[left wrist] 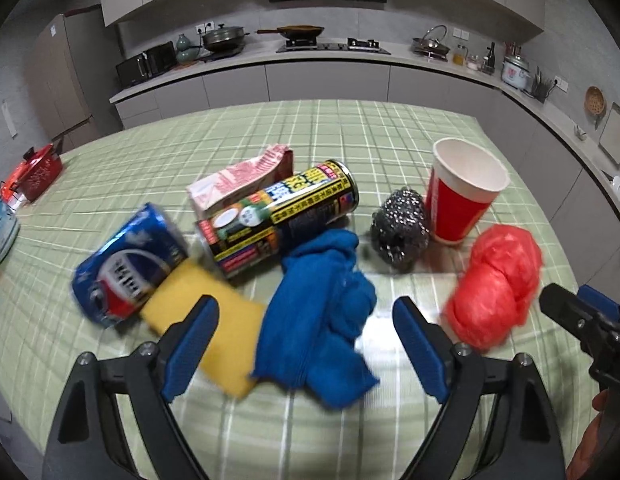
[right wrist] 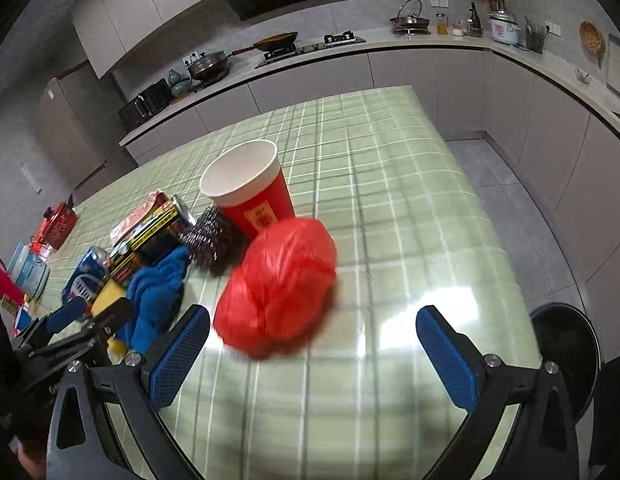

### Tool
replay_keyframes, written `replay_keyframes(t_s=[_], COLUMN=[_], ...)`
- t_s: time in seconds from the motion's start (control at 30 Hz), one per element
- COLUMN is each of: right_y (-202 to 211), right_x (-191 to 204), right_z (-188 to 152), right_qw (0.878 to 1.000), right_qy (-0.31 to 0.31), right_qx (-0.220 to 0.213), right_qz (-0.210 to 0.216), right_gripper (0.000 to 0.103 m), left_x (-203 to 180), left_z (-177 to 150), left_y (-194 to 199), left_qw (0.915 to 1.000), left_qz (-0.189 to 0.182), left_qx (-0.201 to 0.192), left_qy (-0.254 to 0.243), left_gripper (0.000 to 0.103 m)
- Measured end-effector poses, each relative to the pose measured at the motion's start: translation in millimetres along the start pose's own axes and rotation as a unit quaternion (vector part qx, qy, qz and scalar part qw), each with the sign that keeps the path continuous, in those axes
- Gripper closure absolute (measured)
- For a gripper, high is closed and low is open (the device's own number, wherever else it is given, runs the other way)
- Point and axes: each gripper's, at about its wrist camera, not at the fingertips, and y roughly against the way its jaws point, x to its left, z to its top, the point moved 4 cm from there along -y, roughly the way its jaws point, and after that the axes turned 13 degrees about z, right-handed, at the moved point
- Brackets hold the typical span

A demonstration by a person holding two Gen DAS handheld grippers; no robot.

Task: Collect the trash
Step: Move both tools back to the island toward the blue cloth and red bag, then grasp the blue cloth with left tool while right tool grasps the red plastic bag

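The left gripper [left wrist: 305, 344] hangs above the surface [left wrist: 350, 136] with its jaws spread wide and nothing between them but the blue cloth [left wrist: 318, 320] lying below. The right gripper [right wrist: 314, 344] is likewise wide and holds nothing; the red bag [right wrist: 277, 284] sits on the surface just ahead of it, nearer its left finger.

In the left wrist view the trash lies in a loose cluster. From the cloth, a yellow sponge [left wrist: 225, 336] lies at 9 o'clock, partly under the left finger. A blue can [left wrist: 129, 264] lies on its side at 10 o'clock, touching the sponge. A black-and-yellow can [left wrist: 277, 220], also on its side, lies at 12 o'clock, touching the cloth's top edge, with a pink carton [left wrist: 237, 184] just behind it. A steel scourer [left wrist: 400, 230] sits at 2 o'clock, and a red cup [left wrist: 462, 196] stands upright just beside it at its 2 o'clock. The red bag lies at 3 o'clock from the cloth, close to the right gripper's tip at the frame's edge.

At the surface's far left edge sit a red box [left wrist: 37, 174] and a pale tub [left wrist: 1, 232]. In the right wrist view a dark bin [right wrist: 566, 360] stands on the floor at 3 o'clock, beside the surface.
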Motion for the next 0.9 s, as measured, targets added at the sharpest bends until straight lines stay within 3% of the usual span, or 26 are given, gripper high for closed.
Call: replay_keyframes(t_s=[0.17,0.3,0.33,0.4,0.5,0.6,0.9], right_y=[-29,-48,-53,-61,-69,-68,-29], right_x=[0,1,1,2,6,14,10], right_z=[14,18,18,16,14,13,10], right_qw=[1.000,0.999,0.999,0.999,0.997,0.997,0.998], right_qy=[0.002,0.014,0.013,0.013,0.012,0.032,0.030], right_qx=[0.015,0.033,0.037,0.050,0.062,0.060,0.029], right_qz=[0.006,0.000,0.003,0.012,0.042,0.048,0.044], right_gripper=[0.000,0.003,0.007,0.030,0.050,0.059,0.061], left_x=[-12,-12,-12,-13,-13,-9,-8], left_z=[1,-5,-6,-8,-12,-13,-22], left_y=[-11,-22,-23,-22,-17,-12,23], left_qw=[0.9999,0.9994,0.9994,0.9993,0.9993,0.9989,0.9970], left_qz=[-0.004,-0.011,-0.011,-0.013,-0.017,-0.028,-0.067], left_qx=[0.013,0.031,0.032,0.034,0.031,0.030,0.021], left_qy=[-0.006,0.006,0.007,0.005,0.012,0.024,0.031], left_gripper=[0.017,0.039,0.046,0.048,0.055,0.060,0.061])
